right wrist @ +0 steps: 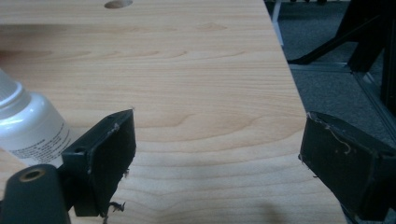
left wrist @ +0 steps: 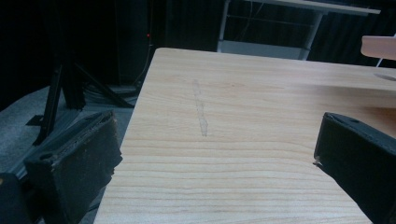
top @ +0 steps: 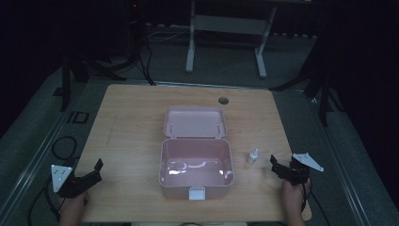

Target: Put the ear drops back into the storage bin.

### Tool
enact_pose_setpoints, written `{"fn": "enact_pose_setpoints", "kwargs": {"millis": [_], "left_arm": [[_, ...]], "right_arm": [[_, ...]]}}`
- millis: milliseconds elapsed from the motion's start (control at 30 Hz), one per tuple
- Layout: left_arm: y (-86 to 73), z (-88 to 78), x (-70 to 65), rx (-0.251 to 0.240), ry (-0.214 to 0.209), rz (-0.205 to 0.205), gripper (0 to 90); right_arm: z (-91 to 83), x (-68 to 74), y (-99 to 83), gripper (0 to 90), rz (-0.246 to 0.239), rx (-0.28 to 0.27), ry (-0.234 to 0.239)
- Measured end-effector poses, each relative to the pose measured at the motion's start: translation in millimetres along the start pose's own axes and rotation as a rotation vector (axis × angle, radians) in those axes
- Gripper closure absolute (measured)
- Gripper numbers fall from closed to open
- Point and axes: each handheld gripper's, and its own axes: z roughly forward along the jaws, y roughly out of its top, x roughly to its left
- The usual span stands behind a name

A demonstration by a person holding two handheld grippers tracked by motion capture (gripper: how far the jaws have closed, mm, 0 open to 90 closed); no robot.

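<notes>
High view first: I see a wooden table (top: 131, 122) with a pink box (top: 195, 168) in the middle of the frame. Its lid (top: 195, 122) is flipped open and lies flat behind it, higher up in the frame. The box has a white latch (top: 197, 193) on its near side. I see nothing inside it but shine. A small white bottle (top: 253, 156) stands upright just right of the box, not touching it. A round hole (top: 223, 100) sits in the table near the top edge.

My left gripper (top: 91, 175) is at the lower left of the frame, by the table's left edge, well apart from the box. In the left gripper view its jaws stand wide, with bare wood between them and a pale scuff mark (left wrist: 201, 109) on the table ahead.

My right gripper (top: 277, 167) is at the lower right of the frame, near the bottle. In the right gripper view its jaws are wide too, holding nothing. The bottle (right wrist: 28, 126) shows at the left edge, just outside the left jaw. I cannot tell if it touches the jaw.
</notes>
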Motion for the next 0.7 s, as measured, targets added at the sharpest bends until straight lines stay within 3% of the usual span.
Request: {"fn": "enact_pose_setpoints", "kwargs": {"millis": [167, 267, 367, 433, 500, 567, 700], "left_arm": [[0.2, 0.3, -0.1, 0.004, -0.002, 0.001, 0.5], [0.3, 0.6, 0.1, 0.004, -0.003, 0.002, 0.5], [0.3, 0.6, 0.0, 0.005, -0.003, 0.003, 0.5], [0.3, 0.6, -0.2, 0.005, -0.002, 0.004, 0.5], [0.3, 0.8, -0.3, 0.005, -0.003, 0.004, 0.5], [0.3, 0.7, -0.2, 0.005, -0.002, 0.004, 0.5], [0.3, 0.6, -0.3, 0.005, -0.001, 0.005, 0.4]], "right_arm": [[1.9, 1.4, 0.2, 10.5, -0.022, 0.017, 0.014], [3.9, 4.7, 0.9, 10.5, -0.069, 0.035, 0.025], [5.6, 4.3, 1.5, 10.5, -0.104, 0.068, 0.073], [7.0, 2.0, 3.2, 10.5, -0.101, 0.102, 0.138], [6.4, 0.8, 5.0, 10.5, -0.104, 0.117, 0.173], [5.4, 0.3, 6.4, 10.5, -0.129, 0.166, 0.184], [3.5, -1.7, 8.3, 10.5, -0.130, 0.253, 0.275]]}}
